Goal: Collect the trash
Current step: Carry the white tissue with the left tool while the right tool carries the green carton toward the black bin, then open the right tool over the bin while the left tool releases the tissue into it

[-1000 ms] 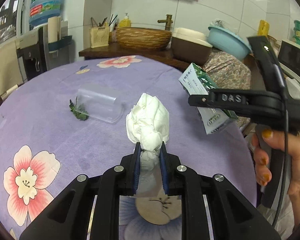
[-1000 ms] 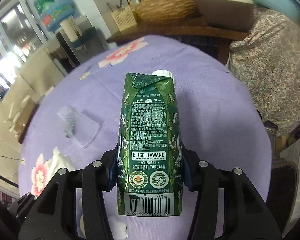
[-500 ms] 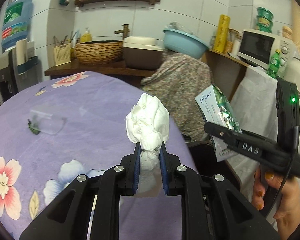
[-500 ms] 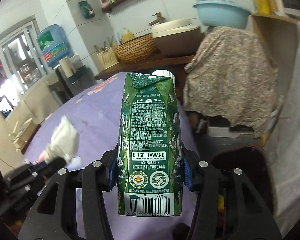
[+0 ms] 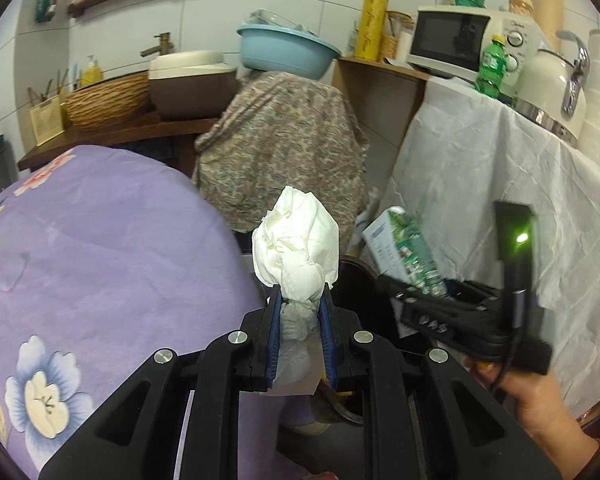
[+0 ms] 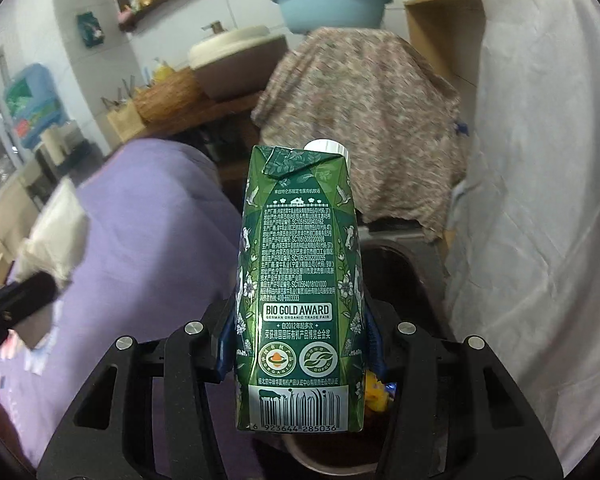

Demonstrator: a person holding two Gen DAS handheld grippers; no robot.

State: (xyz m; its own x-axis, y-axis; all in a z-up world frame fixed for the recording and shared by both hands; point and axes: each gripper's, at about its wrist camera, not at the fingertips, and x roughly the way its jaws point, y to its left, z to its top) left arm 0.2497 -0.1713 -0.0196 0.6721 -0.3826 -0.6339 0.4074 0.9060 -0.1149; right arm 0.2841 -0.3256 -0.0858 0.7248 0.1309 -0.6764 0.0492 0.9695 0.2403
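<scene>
Both grippers now off the table [image 5: 100, 240]: left gripper [image 5: 300, 312] jaws clamped on tissue [image 5: 296, 240], right gripper [image 6: 300, 332] on carton [image 6: 300, 280].

A blue basin [image 5: 286, 50] is seen atop a patterned cloth [image 5: 288, 140]; a microwave [image 5: 456, 40] and green bottle [image 5: 490, 66] are set near a white kettle [image 5: 552, 80].

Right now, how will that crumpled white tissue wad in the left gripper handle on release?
The crumpled white tissue wad is probably soft: it narrows where the left gripper pinches it. It likely weighs little, standing upright unsupported. It may cling briefly to the blue pads.
</scene>
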